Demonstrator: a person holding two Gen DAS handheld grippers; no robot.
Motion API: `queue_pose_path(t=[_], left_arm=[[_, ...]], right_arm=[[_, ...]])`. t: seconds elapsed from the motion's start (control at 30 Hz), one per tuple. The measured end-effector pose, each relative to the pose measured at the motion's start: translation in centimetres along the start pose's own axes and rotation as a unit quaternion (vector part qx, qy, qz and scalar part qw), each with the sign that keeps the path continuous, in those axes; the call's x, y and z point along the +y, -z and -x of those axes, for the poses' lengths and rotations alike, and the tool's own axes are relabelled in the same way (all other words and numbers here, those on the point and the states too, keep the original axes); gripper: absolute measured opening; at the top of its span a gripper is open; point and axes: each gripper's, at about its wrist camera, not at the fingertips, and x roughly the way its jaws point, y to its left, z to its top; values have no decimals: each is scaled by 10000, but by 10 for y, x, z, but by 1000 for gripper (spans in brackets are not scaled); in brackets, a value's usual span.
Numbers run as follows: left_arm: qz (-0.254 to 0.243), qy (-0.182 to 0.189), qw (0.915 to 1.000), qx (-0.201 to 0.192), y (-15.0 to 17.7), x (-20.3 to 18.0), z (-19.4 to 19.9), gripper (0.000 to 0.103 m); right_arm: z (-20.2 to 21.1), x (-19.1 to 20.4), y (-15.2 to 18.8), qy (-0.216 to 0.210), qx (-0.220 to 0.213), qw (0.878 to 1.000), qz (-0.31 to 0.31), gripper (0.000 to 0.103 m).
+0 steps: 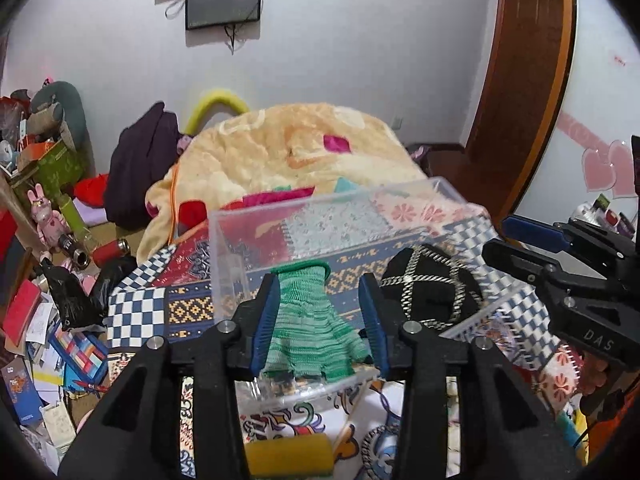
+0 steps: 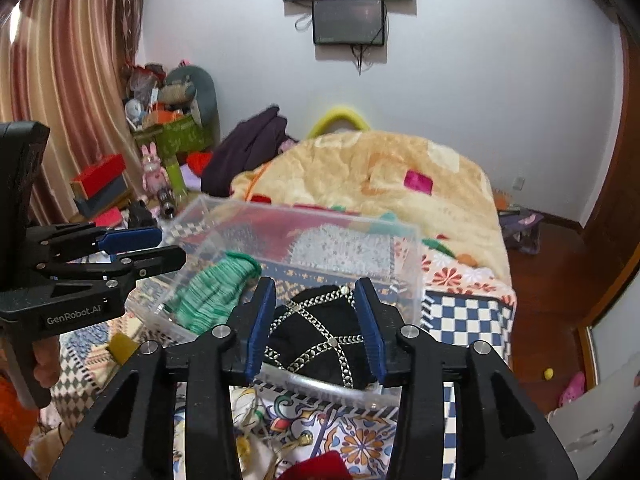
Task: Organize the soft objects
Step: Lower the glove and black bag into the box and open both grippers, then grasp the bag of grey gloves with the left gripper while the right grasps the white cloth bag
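My left hand-held gripper (image 1: 320,312) gapes wide around the green glove (image 1: 308,328), not pinching it. My right hand-held gripper (image 2: 316,320) stands equally wide, the black chained hat (image 2: 320,332) between its fingers. Both lie in the clear box (image 1: 248,248) on the bed just ahead.

The open left tongs (image 1: 320,320) straddle a green knitted glove (image 1: 310,332) inside a clear plastic box (image 1: 256,216), black chain-trimmed cap (image 1: 432,288) just right.

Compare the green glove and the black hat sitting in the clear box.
The green glove is a plain green knit; the black hat is dark, crossed with silver chains. The glove lies flat and long; the hat is rounded and bulkier. The glove sits on the box's left side, the hat on its right. Both are soft and lie inside the clear box.
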Motion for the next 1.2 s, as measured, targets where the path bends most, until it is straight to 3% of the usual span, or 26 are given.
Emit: queue_pose_path(t=[0.07,0.23,0.5,0.6,1.2], left_arm=[[34,28,9998,-169,0,0,16,46],[73,60,9982,-590,4,-1,57,54],[48,-99,9950,-994,29,-4,99,88],[29,-188,9947,-1007,43,-6,106,94],[280,-110,9990,337,140,-8,55,95]], right_arm=[[12,1,-1,3,-150,9999,-6,39],[45,5,0,13,-596,9982,-15,53],[73,12,20,-68,-921,9957,-101,76],[74,17,32,-60,-901,9959,-79,82],[27,35,117,-438,448,9978,-229,82]])
